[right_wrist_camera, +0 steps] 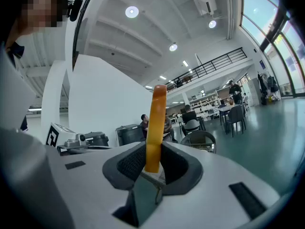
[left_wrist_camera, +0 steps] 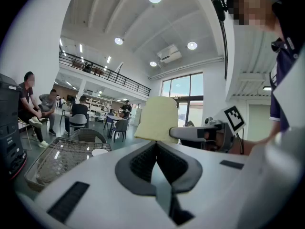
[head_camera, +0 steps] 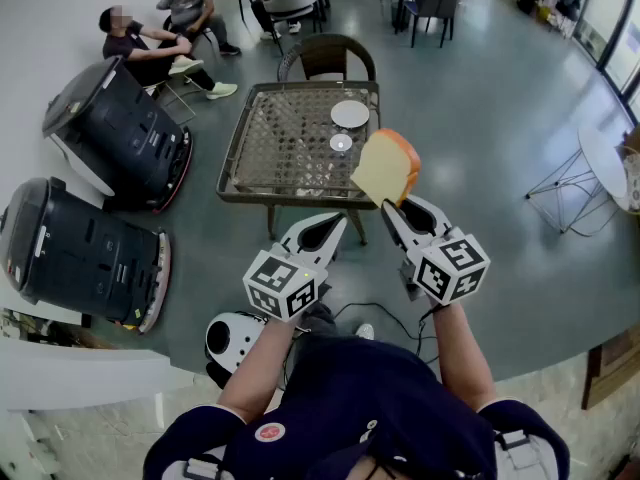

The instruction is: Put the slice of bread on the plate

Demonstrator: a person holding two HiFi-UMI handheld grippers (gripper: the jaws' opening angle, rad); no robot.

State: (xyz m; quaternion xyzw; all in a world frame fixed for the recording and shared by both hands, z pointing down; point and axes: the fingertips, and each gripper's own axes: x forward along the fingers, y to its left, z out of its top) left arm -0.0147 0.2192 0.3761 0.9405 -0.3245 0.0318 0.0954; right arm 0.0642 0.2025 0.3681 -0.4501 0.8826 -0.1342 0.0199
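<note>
My right gripper (head_camera: 392, 206) is shut on a slice of bread (head_camera: 386, 166), pale-faced with an orange-brown crust. It holds the slice upright by the lower edge, in the air in front of the table. In the right gripper view the bread (right_wrist_camera: 155, 125) stands edge-on between the pads. The left gripper (head_camera: 335, 223) hovers just left of it, jaws together with nothing in them. From the left gripper view I see the bread's pale face (left_wrist_camera: 159, 118) and the right gripper (left_wrist_camera: 200, 133). A white plate (head_camera: 350, 114) lies on the table's far right part; the plate (left_wrist_camera: 99, 151) also shows in the left gripper view.
The low woven-top table (head_camera: 270, 143) also carries a small white dish (head_camera: 341, 143). A wicker chair (head_camera: 325, 56) stands behind it. Two black wheeled machines (head_camera: 110, 128) stand at the left, with seated people beyond. A white side table (head_camera: 600, 163) is at the right.
</note>
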